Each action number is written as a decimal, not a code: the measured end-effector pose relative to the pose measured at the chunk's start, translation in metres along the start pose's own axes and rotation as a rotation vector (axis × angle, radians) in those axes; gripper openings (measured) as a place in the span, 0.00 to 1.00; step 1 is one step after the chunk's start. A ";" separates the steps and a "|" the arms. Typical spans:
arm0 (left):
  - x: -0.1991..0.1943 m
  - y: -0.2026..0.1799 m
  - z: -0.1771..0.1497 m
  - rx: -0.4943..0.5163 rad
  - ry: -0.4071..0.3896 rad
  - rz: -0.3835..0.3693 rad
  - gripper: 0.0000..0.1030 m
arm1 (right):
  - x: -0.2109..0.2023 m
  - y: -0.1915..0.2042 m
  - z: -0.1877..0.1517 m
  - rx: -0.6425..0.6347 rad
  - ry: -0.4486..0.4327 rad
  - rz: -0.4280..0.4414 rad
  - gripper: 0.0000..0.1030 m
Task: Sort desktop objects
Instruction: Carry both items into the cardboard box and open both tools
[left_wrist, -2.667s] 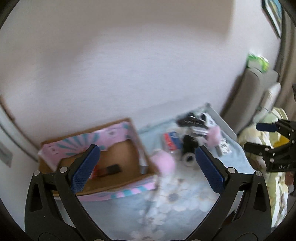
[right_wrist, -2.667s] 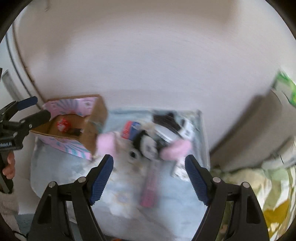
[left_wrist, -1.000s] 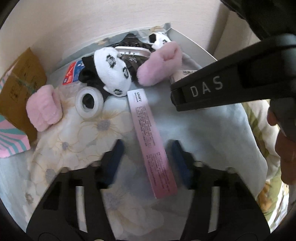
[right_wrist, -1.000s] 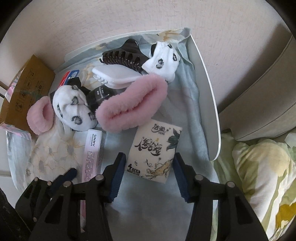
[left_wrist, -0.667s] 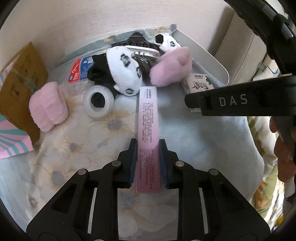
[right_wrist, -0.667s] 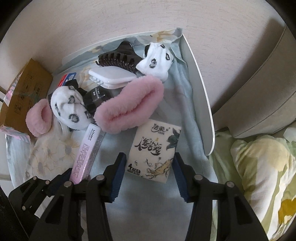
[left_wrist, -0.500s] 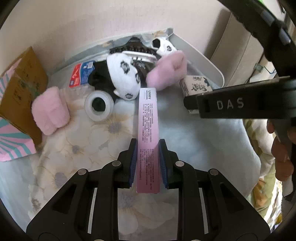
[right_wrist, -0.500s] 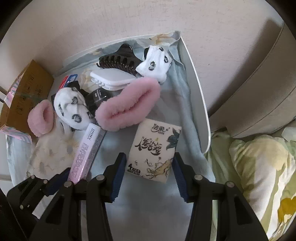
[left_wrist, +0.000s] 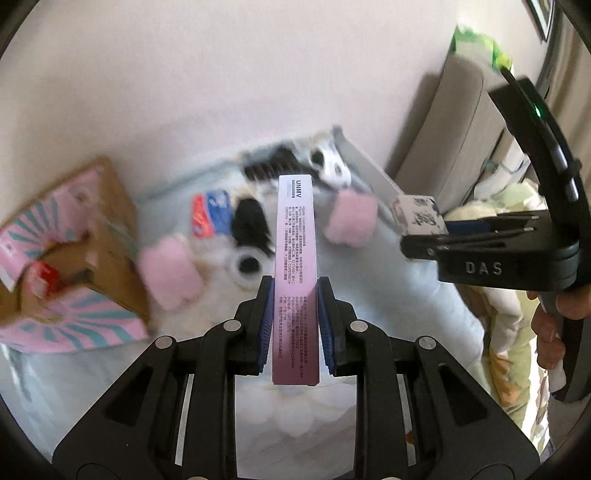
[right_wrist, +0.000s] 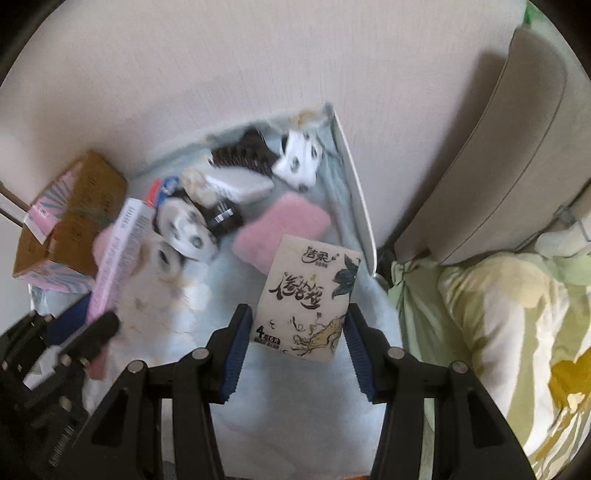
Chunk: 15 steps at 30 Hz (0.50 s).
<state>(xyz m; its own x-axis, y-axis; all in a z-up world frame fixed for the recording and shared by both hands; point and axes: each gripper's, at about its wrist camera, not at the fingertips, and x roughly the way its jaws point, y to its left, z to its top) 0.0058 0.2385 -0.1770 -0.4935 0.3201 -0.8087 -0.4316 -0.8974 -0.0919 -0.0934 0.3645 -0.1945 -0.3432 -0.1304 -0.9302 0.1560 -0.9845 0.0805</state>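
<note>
My left gripper (left_wrist: 295, 317) is shut on a long pink box (left_wrist: 295, 258) and holds it lifted above the table. The box also shows at the left of the right wrist view (right_wrist: 122, 251). My right gripper (right_wrist: 297, 339) is shut on a white tissue pack (right_wrist: 306, 295) and holds it raised above the cloth; the pack also shows in the left wrist view (left_wrist: 417, 218). An open cardboard box with a pink striped lining (left_wrist: 55, 258) stands at the left, with a red item inside.
On the flowered cloth lie a pink fluffy headband (right_wrist: 284, 225), a pink cuff (left_wrist: 170, 269), a panda plush (right_wrist: 184, 225), a tape roll (left_wrist: 247, 266), a dark hair claw (right_wrist: 240, 151) and a red-blue card (left_wrist: 212, 216). Wall behind, bedding (right_wrist: 498, 314) at right.
Both grippers have risen away from the table with their objects. The pink box and the tissue pack are lifted off the cloth; the pile looks smaller and farther.
</note>
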 end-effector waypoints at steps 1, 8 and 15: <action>-0.005 0.005 0.005 0.000 -0.010 0.004 0.20 | -0.006 0.002 0.002 -0.002 -0.011 -0.001 0.45; -0.065 0.063 0.035 -0.023 -0.099 0.065 0.20 | -0.050 0.047 0.024 -0.044 -0.127 0.043 0.45; -0.097 0.148 0.042 -0.094 -0.125 0.183 0.20 | -0.070 0.127 0.059 -0.166 -0.216 0.116 0.45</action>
<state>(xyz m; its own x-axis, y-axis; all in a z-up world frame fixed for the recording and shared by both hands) -0.0426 0.0873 -0.0877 -0.6495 0.1794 -0.7389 -0.2569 -0.9664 -0.0088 -0.1043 0.2420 -0.0976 -0.5004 -0.2807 -0.8190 0.3491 -0.9311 0.1058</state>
